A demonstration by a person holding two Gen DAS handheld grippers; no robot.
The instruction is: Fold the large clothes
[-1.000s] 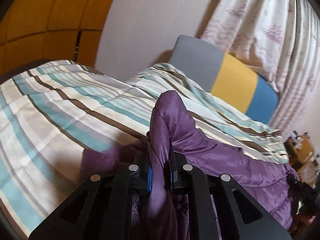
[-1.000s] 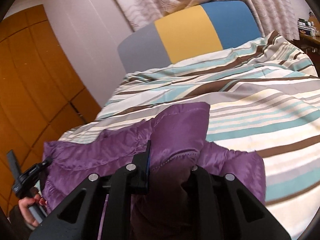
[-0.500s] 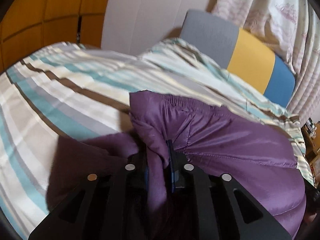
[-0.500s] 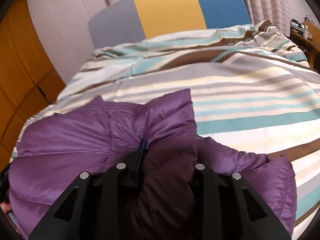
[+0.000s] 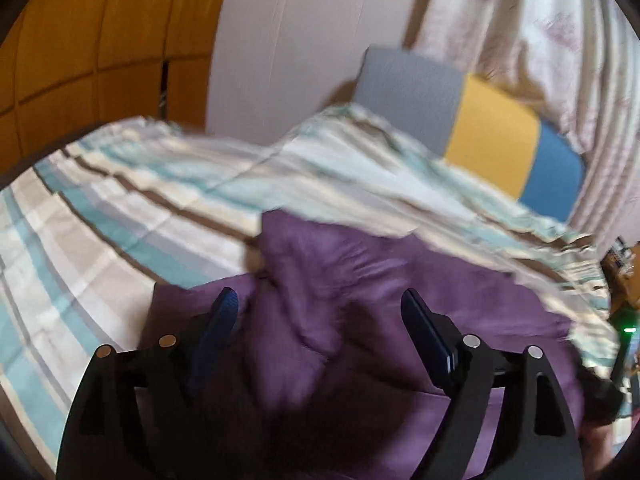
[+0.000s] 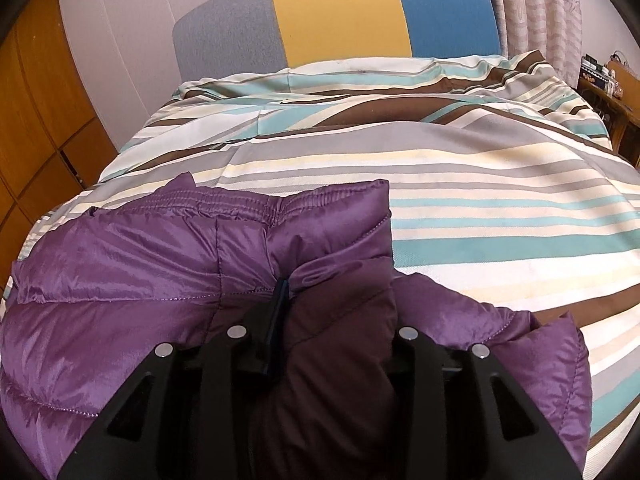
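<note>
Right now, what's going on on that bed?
A person with two handheld grippers is folding a purple puffer jacket on a striped duvet. The left gripper has its jaws opening, spread wide, the fabric lying loose between them. The right gripper has a bunched fold between its jaws, which are opening too.

Striped duvet (image 6: 460,184) fills mid-frame. Headboard (image 6: 336,20), grey/yellow/blue, top centre. Curtain (image 6: 536,12) upper right, wardrobe (image 6: 36,120) at left, wooden table (image 6: 612,96) w/ clutter at right edge.
</note>
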